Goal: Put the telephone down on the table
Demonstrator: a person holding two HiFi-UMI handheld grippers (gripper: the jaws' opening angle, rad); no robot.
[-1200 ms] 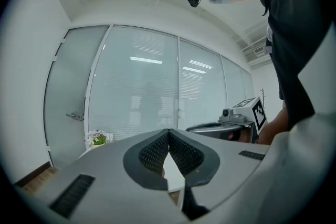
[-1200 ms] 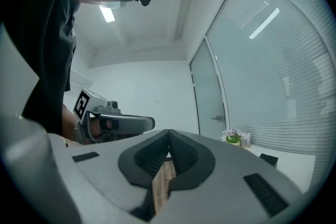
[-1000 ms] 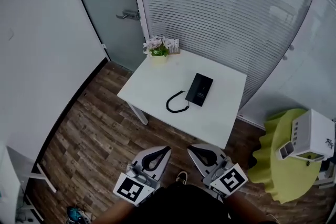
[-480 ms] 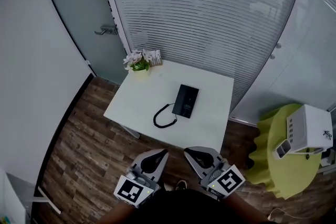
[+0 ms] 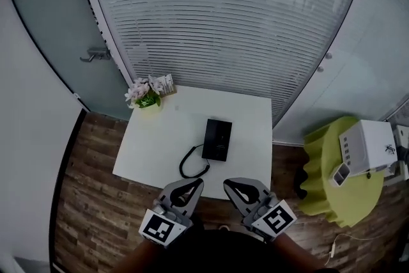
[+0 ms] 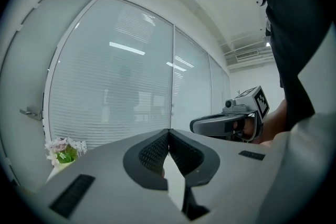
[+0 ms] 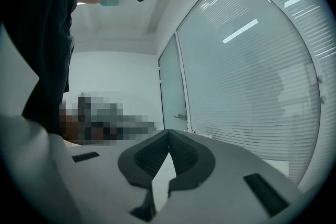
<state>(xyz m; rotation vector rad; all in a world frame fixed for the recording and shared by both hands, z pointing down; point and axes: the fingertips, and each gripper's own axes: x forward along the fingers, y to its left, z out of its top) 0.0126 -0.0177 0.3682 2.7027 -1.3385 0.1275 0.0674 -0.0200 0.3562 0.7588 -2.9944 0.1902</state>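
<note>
The telephone (image 5: 217, 139) lies flat at the centre of the table (image 5: 252, 113), cord (image 5: 191, 167) toward the near edge. The left gripper (image 5: 199, 181) and right gripper (image 5: 227, 183) hang short of that edge, jaws closed and empty, presumably because nothing is within reach.

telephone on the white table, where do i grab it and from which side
Probably across the narrow width of the telephone, jaws on its two long sides, coming down from above. It lies flat on the table, long axis running away from the person, and the cord coils off its near left corner, so keep to the middle.
</note>
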